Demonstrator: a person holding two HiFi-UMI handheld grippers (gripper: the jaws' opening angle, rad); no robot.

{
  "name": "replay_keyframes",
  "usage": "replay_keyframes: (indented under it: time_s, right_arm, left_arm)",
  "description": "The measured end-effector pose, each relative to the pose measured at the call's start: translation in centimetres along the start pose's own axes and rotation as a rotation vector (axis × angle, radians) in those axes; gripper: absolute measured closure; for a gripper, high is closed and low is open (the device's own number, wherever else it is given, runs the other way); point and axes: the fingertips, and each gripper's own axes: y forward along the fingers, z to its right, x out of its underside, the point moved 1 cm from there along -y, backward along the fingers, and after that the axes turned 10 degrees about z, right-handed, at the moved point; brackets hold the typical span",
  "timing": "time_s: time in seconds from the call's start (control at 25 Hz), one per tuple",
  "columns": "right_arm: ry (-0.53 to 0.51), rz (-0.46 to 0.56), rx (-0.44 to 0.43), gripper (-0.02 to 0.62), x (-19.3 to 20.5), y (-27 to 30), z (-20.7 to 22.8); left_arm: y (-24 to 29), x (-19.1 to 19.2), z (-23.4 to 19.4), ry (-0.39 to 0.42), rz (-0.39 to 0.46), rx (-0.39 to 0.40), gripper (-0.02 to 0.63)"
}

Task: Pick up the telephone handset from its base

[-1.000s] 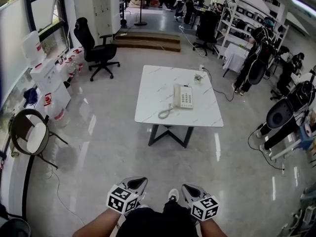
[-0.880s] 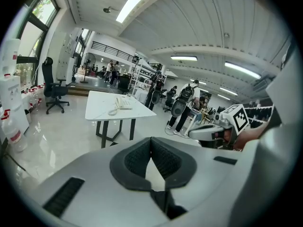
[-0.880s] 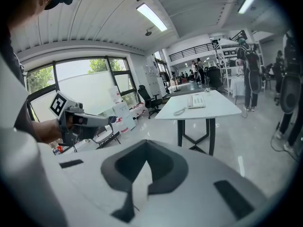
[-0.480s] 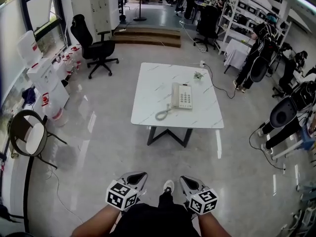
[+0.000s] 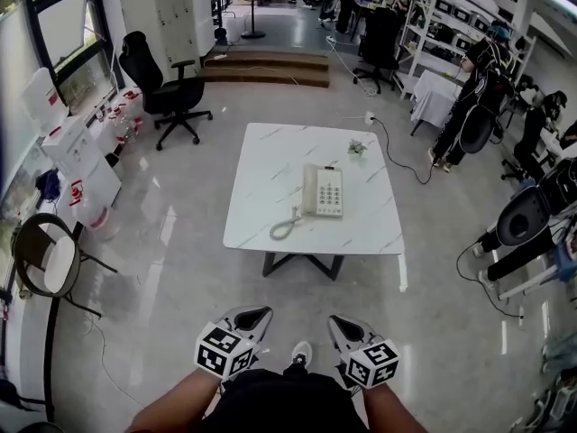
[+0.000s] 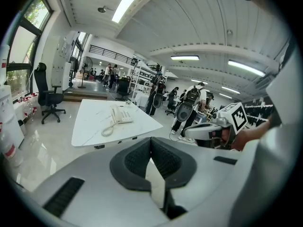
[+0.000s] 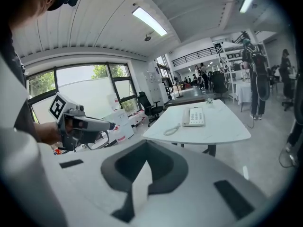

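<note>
Handset (image 5: 309, 190) lies in its cradle along the left side of the telephone base (image 5: 331, 191). The base sits near the middle of the white marble-patterned counter (image 5: 266, 165), a little toward the counter's near edge. The coiled cord (image 5: 283, 228) runs from the handset's near end and curls on the counter top toward the near-left corner. At the counter's far right corner rests a small greenish thing (image 5: 358, 147), too small to name, perhaps a plug or a sprig.

Both tools are well short of the counter, held low in front of the person's body over the glossy floor (image 5: 180, 242). The left hand-held gripper (image 5: 250, 317) has its jaws pressed together at the tips with nothing between them. The right hand-held gripper (image 5: 346, 326) is the same, jaws closed and empty. Each points toward the counter.

Left of the counter and beyond it stands a black office chair (image 5: 162, 88). Farther left of the counter, nearer the person, is a round-backed chair (image 5: 47, 251). Right of the counter, people in dark clothing (image 5: 473, 106) stand by shelving (image 5: 437, 21).
</note>
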Motion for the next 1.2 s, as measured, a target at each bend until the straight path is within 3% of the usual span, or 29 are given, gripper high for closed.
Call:
replay_keyframes:
  time_s: [0.6, 1.2]
  right_arm:
    - [-0.008, -0.036, -0.088, 0.595, -2.5, 3.3, 9.4]
    - [0.025, -0.072, -0.112, 0.595, -2.7, 7.1, 11.7]
  left_arm:
    - [9.3, -3.6, -2.3, -0.005, 0.008, -0.101, 0.604]
    - [11.8, -3.1, -4.1, -0.038, -0.05, -0.111, 0.604]
